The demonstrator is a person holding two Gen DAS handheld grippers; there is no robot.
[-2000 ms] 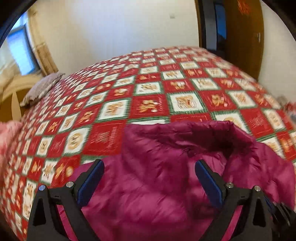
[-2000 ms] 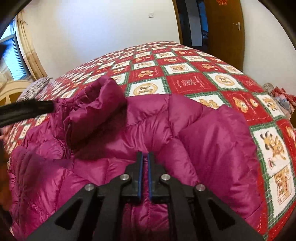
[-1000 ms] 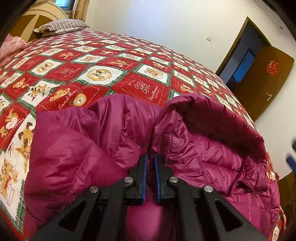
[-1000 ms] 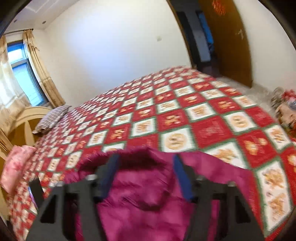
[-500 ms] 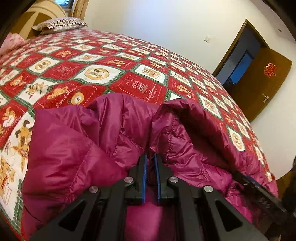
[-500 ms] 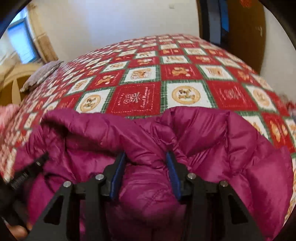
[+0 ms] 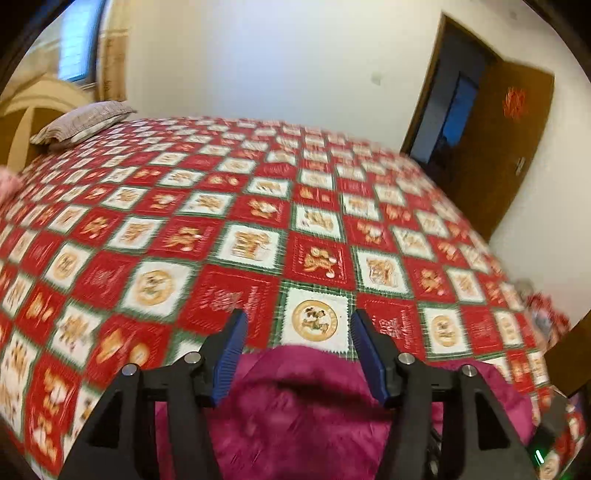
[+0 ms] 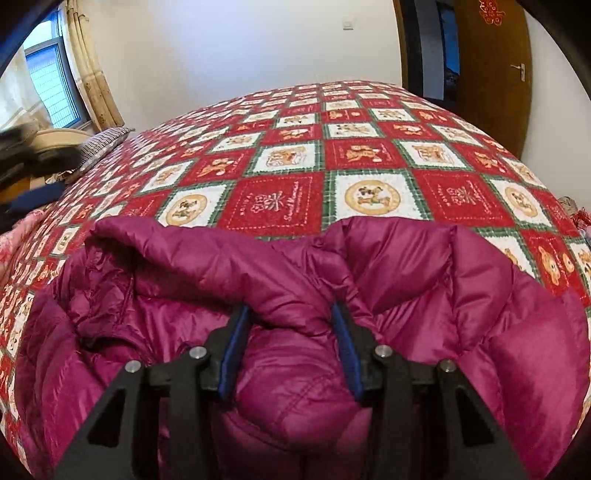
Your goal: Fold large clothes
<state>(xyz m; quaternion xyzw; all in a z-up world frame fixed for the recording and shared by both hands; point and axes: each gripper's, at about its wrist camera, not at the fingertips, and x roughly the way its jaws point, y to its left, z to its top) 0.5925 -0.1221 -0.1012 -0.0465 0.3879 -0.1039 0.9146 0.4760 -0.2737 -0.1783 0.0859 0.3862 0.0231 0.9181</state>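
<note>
Left gripper (image 7: 297, 332) just sprung apart, empty above magenta jacket (image 8: 424, 295). Right gripper (image 8: 290, 321) half-spread, straddling a puffy fold; pressing unclear; jacket at bedspread (image 8: 280, 199) near edge.

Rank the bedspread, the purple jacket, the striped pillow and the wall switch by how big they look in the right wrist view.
1. Bedspread and purple jacket: too alike to split; the jacket lies nearest the camera.
2. Striped pillow.
3. Wall switch.
</note>
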